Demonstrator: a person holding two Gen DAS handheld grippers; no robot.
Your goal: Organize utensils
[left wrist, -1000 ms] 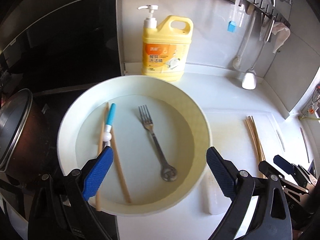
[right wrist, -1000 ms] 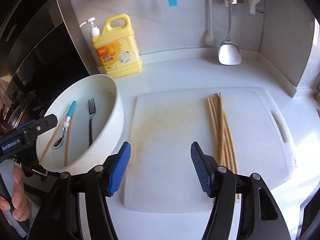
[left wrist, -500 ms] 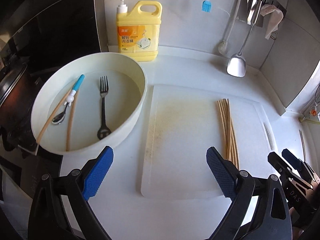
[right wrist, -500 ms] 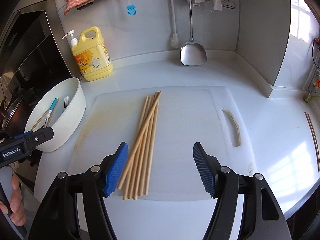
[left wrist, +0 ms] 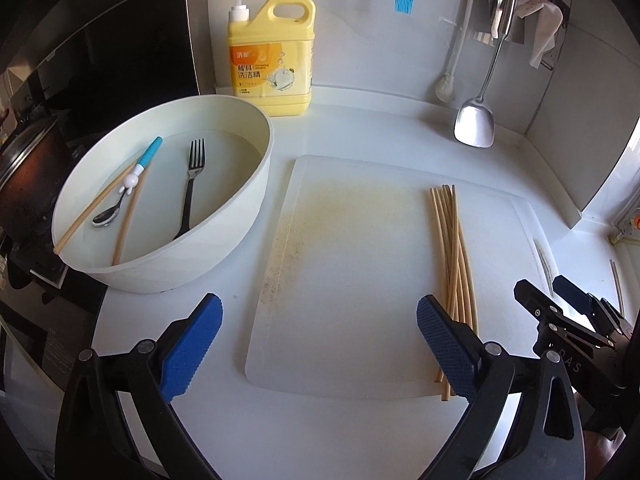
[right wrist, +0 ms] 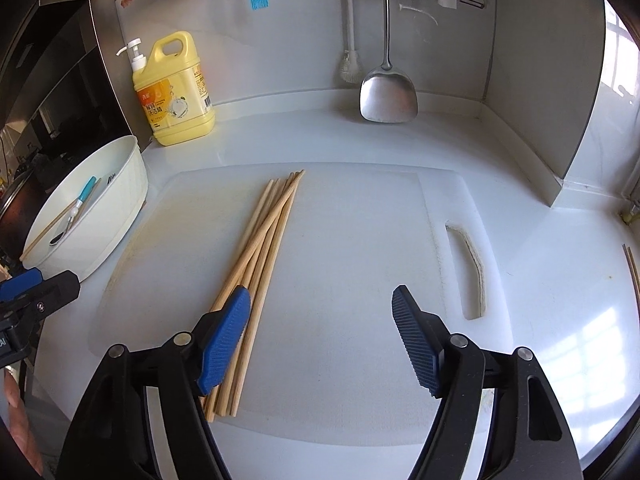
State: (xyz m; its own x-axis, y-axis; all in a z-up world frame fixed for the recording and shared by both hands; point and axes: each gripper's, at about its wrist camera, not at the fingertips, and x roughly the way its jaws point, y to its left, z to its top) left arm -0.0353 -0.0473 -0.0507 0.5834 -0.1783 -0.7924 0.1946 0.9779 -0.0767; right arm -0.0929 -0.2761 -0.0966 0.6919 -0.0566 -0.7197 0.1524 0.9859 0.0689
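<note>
A bundle of several wooden chopsticks (left wrist: pixel 452 248) (right wrist: pixel 264 240) lies on the white cutting board (left wrist: pixel 352 264) (right wrist: pixel 344 272). To the left, a white basin (left wrist: pixel 224 240) (right wrist: pixel 116 216) holds a fork (left wrist: pixel 191 188), a blue-handled spoon (left wrist: pixel 132 178) and two chopsticks (left wrist: pixel 92 210). My left gripper (left wrist: pixel 318 340) hovers open over the board's near edge with nothing between its fingers. My right gripper (right wrist: pixel 320 332) hangs over the board with its jaws opening and empty; its left pad (right wrist: pixel 224 340) overlaps the bundle's near end.
A yellow detergent bottle (left wrist: pixel 270 56) (right wrist: pixel 174 88) stands against the back wall. A metal spatula (left wrist: pixel 476 120) (right wrist: pixel 388 96), a brush and a blue basting brush (left wrist: pixel 404 0) hang there. Two loose chopsticks (right wrist: pixel 632 272) lie at the far right. A dark pot (left wrist: pixel 24 184) stands on the left.
Both grippers swept to the right, from over the basin to over the cutting board. The chopstick bundle is now nearer in both views. The right jaws have widened a little.
</note>
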